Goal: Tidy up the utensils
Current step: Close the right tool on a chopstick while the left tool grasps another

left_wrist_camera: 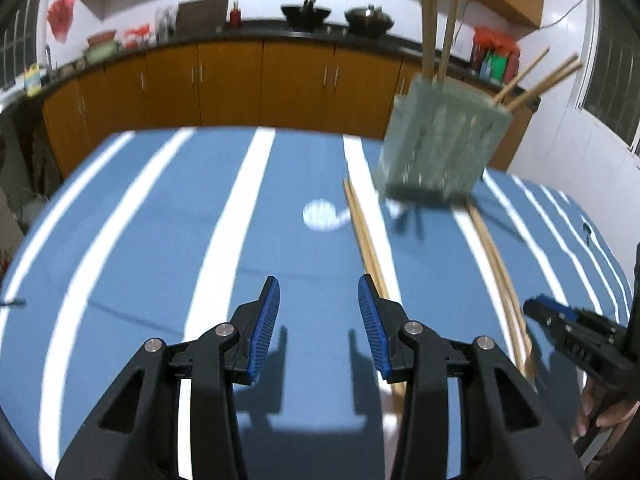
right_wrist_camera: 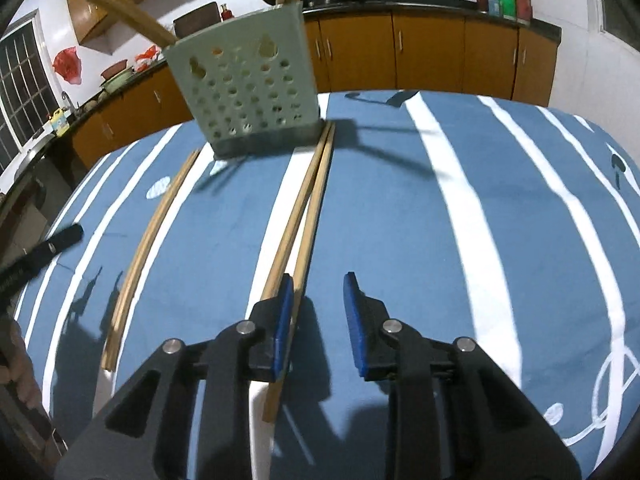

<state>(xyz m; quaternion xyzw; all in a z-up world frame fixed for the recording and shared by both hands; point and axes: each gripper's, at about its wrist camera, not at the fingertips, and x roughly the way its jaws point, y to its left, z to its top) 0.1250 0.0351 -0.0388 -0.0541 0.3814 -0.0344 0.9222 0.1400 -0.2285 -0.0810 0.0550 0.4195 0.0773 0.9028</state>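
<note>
Left wrist view: the left gripper, black with blue ribbed pads, stands at lower centre with its jaws apart and nothing between them, above a blue tablecloth with white stripes. The pale green perforated plastic utensil holder stands at upper right with wooden chopsticks upright in it. One loose pair of wooden chopsticks lies on the cloth just right of the gripper. The right gripper enters at the right edge.

Right wrist view: the right gripper's jaws stand parted and empty; a second loose pair runs from the holder's base and passes under the left pad (contact cannot be judged). No legible writing or brand appears.
</note>
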